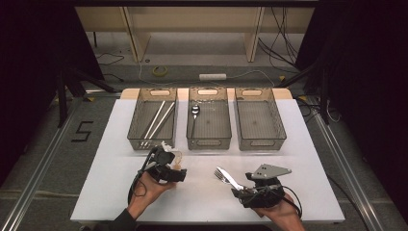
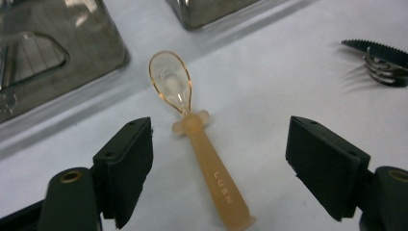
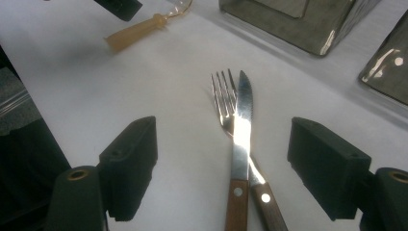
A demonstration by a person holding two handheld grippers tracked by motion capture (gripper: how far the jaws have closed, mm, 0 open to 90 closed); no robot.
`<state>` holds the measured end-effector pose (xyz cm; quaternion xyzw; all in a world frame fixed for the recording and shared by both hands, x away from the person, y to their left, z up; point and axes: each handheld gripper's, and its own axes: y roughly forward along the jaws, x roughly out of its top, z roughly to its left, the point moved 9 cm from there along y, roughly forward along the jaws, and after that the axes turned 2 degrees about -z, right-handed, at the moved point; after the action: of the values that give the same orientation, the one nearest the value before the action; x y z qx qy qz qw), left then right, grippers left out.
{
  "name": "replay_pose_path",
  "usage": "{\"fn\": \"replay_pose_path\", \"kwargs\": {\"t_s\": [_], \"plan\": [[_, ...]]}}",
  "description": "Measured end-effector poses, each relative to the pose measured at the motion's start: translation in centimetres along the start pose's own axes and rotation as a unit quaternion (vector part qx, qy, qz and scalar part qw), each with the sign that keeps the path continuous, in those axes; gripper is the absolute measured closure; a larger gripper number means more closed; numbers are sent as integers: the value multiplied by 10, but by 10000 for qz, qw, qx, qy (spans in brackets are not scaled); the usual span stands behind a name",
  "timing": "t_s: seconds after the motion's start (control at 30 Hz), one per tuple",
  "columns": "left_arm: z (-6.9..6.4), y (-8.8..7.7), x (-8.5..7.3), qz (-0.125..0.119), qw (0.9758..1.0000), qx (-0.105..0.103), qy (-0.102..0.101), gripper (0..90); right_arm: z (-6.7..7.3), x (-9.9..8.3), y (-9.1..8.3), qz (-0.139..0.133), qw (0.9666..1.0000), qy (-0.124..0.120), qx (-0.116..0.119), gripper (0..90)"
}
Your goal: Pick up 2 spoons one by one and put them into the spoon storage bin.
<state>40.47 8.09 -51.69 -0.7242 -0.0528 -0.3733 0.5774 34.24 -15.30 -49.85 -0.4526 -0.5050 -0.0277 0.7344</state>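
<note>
We are holding the left gripper [image 2: 219, 159] over a small amber plastic spoon [image 2: 202, 144], jaws spread wide and released, the spoon's handle lying between them on the white table [image 1: 110, 144] untouched. The spoon is lying near the front of the left tray [image 1: 153, 118], its clear bowl pointing toward the trays. We are keeping the right gripper [image 3: 223, 163] with its jaws likewise spread apart, flanking a fork [image 3: 226, 110] and a knife [image 3: 243, 125] that are lying crossed at their wooden handles, gripped by neither pad. In the high view, two pale chopsticks [image 1: 159, 120] are lying in the left tray and a metal spoon [image 1: 194, 118] in the middle tray [image 1: 208, 120]; the right tray [image 1: 260, 120] sits beside it.
</note>
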Motion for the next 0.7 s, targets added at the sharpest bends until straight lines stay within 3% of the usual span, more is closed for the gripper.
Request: {"fn": "replay_pose_path", "kwargs": {"t_s": [0.17, 0.7], "plan": [[0, 3, -9, 114, 9999, -54, -88, 291, 0, 0, 0, 0, 10000, -2, -1, 270], [0, 17, -19, 408, 9991, -34, -57, 445, 1, 0, 1, 1, 10000, -22, -5, 272]]}}
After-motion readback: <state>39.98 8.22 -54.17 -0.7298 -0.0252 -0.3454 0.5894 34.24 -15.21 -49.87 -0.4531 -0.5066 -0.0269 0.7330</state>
